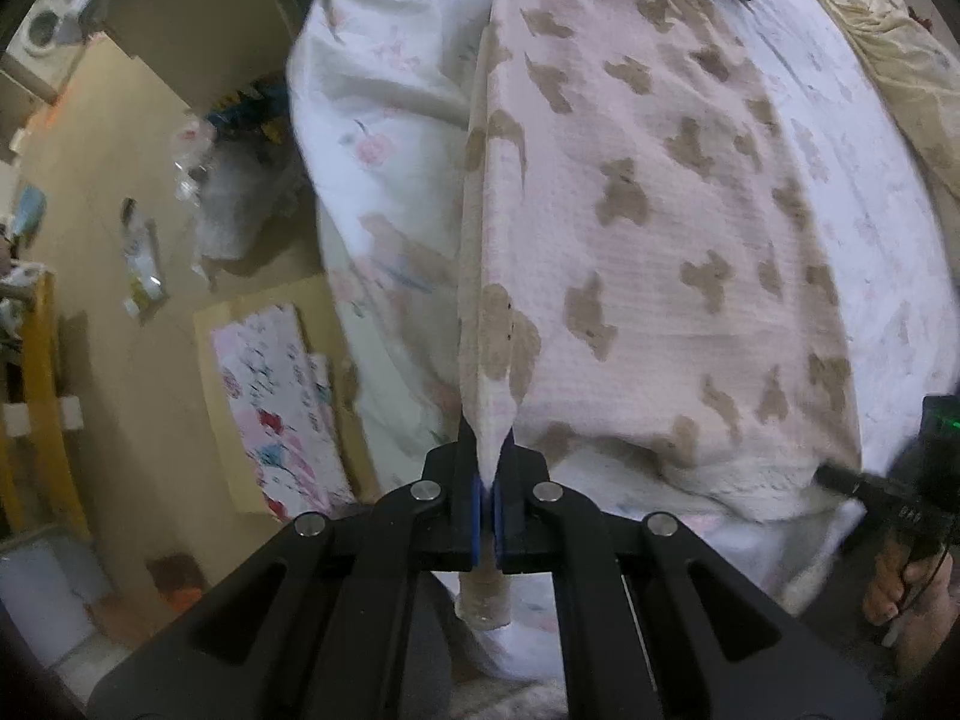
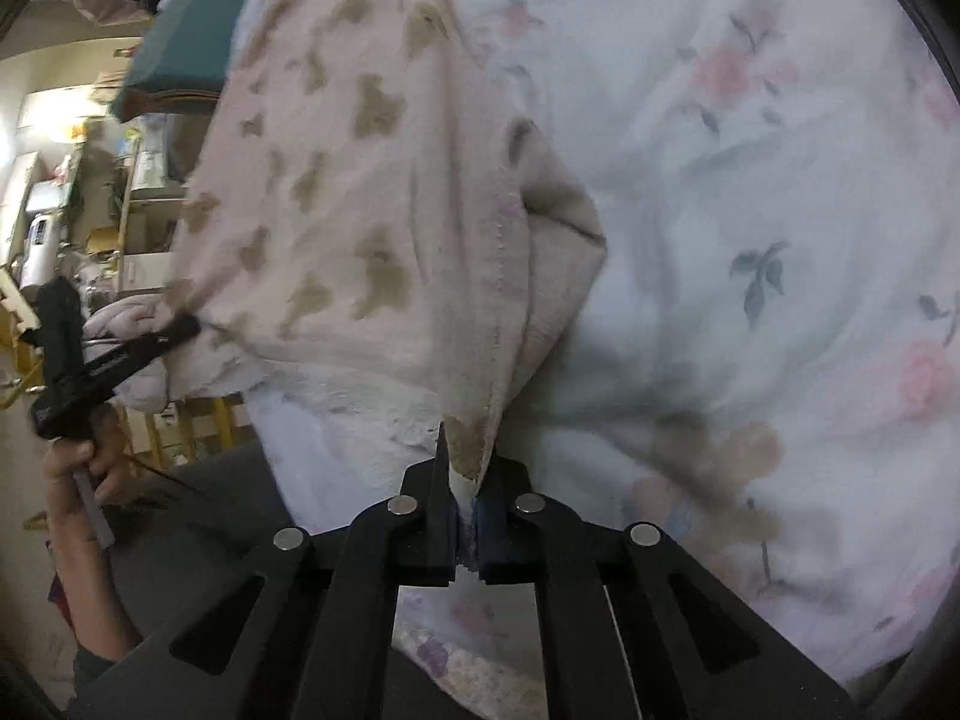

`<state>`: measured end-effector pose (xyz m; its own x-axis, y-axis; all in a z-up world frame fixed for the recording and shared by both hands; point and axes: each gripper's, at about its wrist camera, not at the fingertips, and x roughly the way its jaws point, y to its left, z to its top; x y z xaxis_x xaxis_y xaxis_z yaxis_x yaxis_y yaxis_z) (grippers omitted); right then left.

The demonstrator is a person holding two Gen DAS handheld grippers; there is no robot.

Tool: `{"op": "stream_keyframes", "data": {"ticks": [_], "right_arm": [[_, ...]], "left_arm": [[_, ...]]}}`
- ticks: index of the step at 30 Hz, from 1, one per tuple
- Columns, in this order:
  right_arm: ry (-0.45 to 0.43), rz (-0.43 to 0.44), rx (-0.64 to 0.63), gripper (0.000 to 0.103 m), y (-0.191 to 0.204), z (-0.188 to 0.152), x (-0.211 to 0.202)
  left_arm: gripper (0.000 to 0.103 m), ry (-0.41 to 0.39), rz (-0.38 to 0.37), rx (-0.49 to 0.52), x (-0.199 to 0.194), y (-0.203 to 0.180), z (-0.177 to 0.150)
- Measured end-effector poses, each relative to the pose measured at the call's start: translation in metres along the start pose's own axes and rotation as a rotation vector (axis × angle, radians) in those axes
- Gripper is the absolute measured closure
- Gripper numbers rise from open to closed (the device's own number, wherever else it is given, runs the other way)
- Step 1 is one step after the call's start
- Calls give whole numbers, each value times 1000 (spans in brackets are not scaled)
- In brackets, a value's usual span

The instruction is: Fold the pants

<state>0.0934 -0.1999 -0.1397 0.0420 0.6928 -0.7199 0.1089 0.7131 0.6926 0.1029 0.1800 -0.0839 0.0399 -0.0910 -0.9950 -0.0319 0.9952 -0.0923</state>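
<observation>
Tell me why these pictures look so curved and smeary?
Both views are fisheye, bending straight edges and darkening the corners. Left wrist view: the pants are fairly sharp, the floor clutter smeared. Right wrist view: softer throughout, with a dark shadow on the floral sheet.

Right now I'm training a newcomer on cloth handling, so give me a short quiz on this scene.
1. True or false: both claws are clamped on the pants.
2. Which surface lies under the pants? A) a bare wooden table B) a floral bedsheet C) a plastic tray
3. Fill in: the pink pants carry a brown ____ print.

Key:
1. True: the left claw pinches a folded edge, and the right claw pinches another corner.
2. B
3. Bear
</observation>
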Motion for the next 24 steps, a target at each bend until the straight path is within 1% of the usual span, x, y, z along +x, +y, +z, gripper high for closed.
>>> {"op": "stream_keyframes", "data": {"ticks": [1, 2, 4, 5, 8, 10, 11, 12, 13, 14, 17, 18, 19, 20, 22, 23, 24], "right_arm": [[-37, 19, -19, 100, 8, 2, -12], [-71, 44, -40, 100, 16, 5, -34], [-123, 67, -87, 100, 28, 10, -67], [-159, 76, -122, 100, 38, 12, -91], [-239, 78, -230, 100, 68, 16, -157], [-285, 90, -295, 100, 84, 15, -197], [-322, 98, -335, 100, 96, 12, -224], [-354, 99, -359, 100, 105, 9, -244], [-387, 117, -370, 100, 112, 6, -265], [-422, 146, -372, 100, 120, 3, -291], [-509, 175, -383, 100, 141, -3, -338], [-526, 172, -380, 100, 145, -4, -346], [-546, 166, -381, 100, 154, 0, -357], [-560, 147, -377, 100, 161, 8, -363], [-566, 128, -354, 100, 167, 25, -374], [-566, 119, -346, 100, 164, 34, -381], [-568, 106, -339, 100, 167, 47, -385]], "left_arm": [[102, -9, -28, -5, -8, -2, -2], [102, -21, -50, -9, -14, -4, -4], [102, -56, -103, -14, -37, -10, -9], [102, -89, -139, -8, -54, -15, -13], [103, -158, -208, -7, -93, -24, -21], [103, -224, -347, -52, -133, -25, -33], [103, -251, -381, -50, -146, -25, -38], [103, -292, -432, -60, -166, -27, -45], [103, -325, -500, -75, -186, -29, -52], [103, -362, -545, -70, -204, -32, -57], [103, -454, -589, -41, -248, -47, -62], [103, -489, -587, -26, -264, -54, -61], [103, -508, -584, -23, -274, -58, -57], [103, -537, -578, -11, -287, -65, -49], [103, -557, -576, -32, -296, -71, -30], [103, -561, -561, -33, -300, -74, -18], [103, -572, -534, -46, -302, -77, 2]]}}
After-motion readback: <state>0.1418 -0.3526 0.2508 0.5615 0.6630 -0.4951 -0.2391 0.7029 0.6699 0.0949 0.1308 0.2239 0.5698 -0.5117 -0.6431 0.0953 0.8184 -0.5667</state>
